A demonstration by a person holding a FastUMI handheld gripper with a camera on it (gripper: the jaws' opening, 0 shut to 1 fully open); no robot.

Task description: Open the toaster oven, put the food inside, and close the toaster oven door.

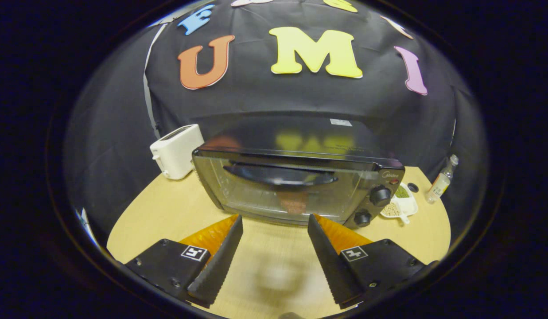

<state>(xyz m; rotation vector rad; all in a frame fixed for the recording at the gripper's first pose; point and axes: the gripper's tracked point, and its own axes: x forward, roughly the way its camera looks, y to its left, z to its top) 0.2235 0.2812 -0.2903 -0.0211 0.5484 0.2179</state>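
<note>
the gripper (275, 228) had its fingers spread, empty, low in frame before the shut toaster oven (296, 186); best hook the door handle (280, 176) from above, centrally, pulling down.

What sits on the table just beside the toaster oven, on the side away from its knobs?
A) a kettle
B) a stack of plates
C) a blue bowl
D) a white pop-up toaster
D: a white toaster stands on the wooden table next to the toaster oven, whose door is shut; the tool hangs open and empty before it.
</note>
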